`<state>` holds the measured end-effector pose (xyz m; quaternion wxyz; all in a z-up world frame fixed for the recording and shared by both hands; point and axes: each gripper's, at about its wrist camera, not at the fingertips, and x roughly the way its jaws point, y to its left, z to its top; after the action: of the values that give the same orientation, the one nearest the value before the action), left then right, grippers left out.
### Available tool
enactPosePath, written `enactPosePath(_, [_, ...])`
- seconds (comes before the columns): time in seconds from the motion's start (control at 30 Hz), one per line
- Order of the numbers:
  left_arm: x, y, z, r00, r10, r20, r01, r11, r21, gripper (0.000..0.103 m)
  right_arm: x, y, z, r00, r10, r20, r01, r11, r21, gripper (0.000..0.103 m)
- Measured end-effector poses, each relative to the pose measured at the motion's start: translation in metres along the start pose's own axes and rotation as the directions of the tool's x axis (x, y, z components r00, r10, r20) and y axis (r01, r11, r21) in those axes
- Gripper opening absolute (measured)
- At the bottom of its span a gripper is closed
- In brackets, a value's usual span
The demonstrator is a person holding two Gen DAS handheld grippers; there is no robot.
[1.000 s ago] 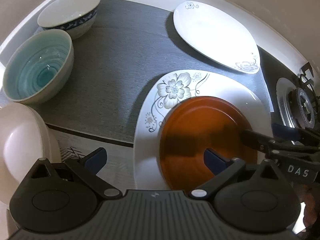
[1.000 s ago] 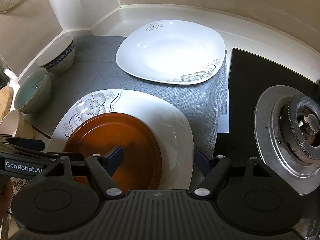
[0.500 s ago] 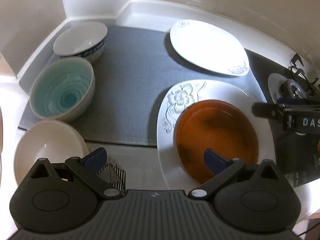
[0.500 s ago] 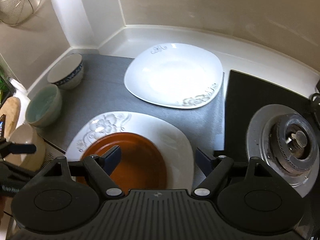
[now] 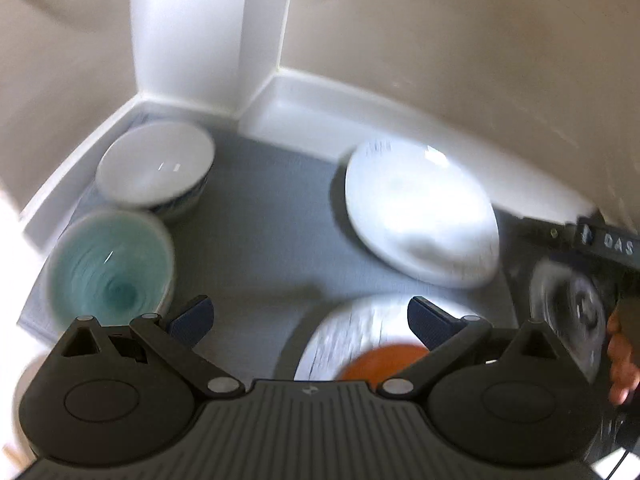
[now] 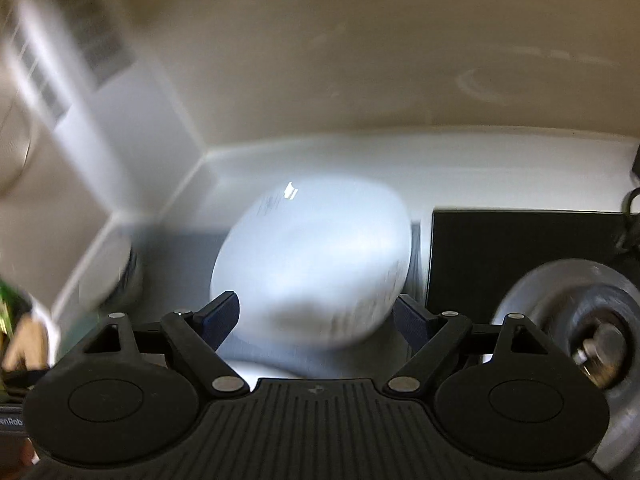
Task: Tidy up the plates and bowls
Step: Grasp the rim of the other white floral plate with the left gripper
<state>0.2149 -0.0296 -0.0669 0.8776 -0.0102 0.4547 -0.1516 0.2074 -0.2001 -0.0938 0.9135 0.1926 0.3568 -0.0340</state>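
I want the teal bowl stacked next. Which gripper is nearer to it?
Left. The left gripper hovers beside the teal bowl; the right gripper faces the far white plate, away from it.

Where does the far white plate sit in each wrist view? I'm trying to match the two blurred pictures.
Left wrist: far white plate, right of centre on the grey mat.
Right wrist: far white plate, centre, above the jaws.
Shared landmark: stove burner, right of the plate.

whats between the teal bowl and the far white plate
Only bare grey mat, as the left wrist view shows. The teal bowl and the far white plate sit at opposite sides with nothing on the stretch between them.
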Motion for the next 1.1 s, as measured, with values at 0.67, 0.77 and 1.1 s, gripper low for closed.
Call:
enactPosePath(0.67, [0.151, -0.020, 0.070, 0.991, -0.003, -0.136, -0.006, 0.998, -0.063, 0.103, 0.124, -0.057, 0.035, 0.996, 0.088, -0.034, -0.089, 0.996, -0.029, 0.088])
enactPosePath(0.77, [0.148, -0.018, 0.069, 0.991, -0.026, -0.131, 0.019, 0.998, -0.056, 0.103, 0.122, -0.045, 0.032, 0.994, 0.101, -0.031, -0.103, 0.991, -0.085, 0.088])
enactPosePath(1.1, [0.156, -0.012, 0.079, 0.993, -0.026, -0.113, 0.020, 0.998, -0.056, 0.103, 0.132, -0.041, 0.022, 0.965, 0.219, -0.144, -0.225, 0.974, -0.027, 0.079])
